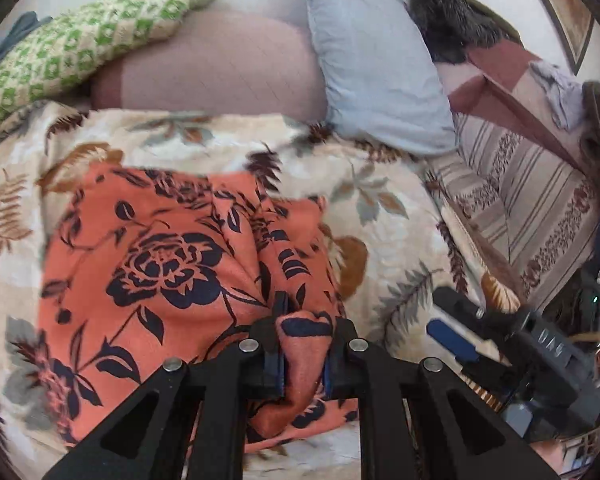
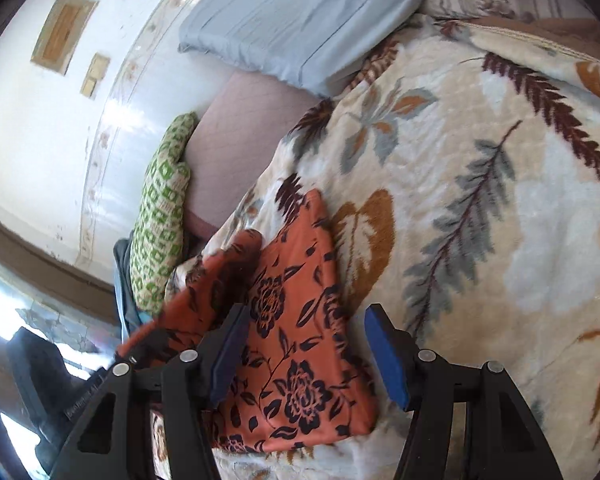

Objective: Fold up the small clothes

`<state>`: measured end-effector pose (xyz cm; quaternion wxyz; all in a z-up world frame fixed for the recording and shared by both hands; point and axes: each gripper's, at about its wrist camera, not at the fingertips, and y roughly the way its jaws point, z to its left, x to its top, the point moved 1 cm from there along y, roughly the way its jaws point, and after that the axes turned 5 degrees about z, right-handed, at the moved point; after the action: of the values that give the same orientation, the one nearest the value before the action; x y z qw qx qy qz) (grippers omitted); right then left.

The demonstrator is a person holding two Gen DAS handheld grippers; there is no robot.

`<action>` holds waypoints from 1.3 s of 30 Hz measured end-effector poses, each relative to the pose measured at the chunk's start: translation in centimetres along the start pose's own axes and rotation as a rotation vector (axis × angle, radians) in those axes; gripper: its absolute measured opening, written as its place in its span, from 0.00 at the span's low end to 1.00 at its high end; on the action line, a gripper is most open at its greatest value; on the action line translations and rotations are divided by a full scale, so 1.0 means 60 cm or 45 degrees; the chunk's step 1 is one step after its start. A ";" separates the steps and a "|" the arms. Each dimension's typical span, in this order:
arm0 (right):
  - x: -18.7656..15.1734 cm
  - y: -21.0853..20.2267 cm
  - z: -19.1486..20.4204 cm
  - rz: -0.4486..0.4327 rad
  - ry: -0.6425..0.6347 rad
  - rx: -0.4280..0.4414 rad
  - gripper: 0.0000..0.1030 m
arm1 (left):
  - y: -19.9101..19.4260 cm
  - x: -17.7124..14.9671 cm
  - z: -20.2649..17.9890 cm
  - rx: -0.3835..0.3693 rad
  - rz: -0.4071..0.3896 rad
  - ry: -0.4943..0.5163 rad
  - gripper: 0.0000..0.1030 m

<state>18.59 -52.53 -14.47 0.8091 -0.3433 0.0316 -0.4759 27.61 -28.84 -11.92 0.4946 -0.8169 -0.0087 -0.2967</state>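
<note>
The left claw (image 1: 304,344) is clamping a bunched edge of the orange floral garment (image 1: 160,264) on the bed's blanket (image 1: 380,208), mid-fold, while the right claw (image 2: 306,354) is hovering apart at 3 o'clock, likely needing a corner next.

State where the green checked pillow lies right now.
The green checked pillow lies at the upper left of the left wrist view, resting on the pink bolster by the wall, beyond the orange floral garment.

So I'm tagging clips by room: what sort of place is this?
Most likely a bedroom: the garment lies on a bed's blanket, with pillows by the wall.
</note>
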 end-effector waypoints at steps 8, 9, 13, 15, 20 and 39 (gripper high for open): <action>0.010 0.028 -0.018 0.113 0.088 0.040 0.63 | 0.022 -0.041 0.004 -0.163 0.156 0.028 0.37; 0.005 0.035 -0.011 0.151 0.067 0.068 0.63 | -0.004 -0.037 0.012 -0.197 0.133 0.023 0.41; -0.014 0.064 0.015 0.241 0.049 0.182 0.65 | -0.109 -0.032 0.053 -0.060 -0.080 0.125 0.69; -0.020 0.082 0.028 0.270 0.030 0.191 0.67 | -0.132 -0.035 0.085 0.035 -0.102 0.145 0.70; -0.023 0.141 0.052 0.361 -0.002 0.206 0.67 | -0.131 -0.049 0.179 0.147 -0.022 -0.006 0.69; -0.007 0.288 0.108 0.532 -0.231 0.049 0.53 | -0.036 -0.098 0.215 0.274 0.243 0.080 0.70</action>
<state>33.74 -43.41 -19.75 0.8959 -0.3553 0.0200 -0.2658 28.25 -15.60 -17.41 0.6054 -0.7464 0.0526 -0.2713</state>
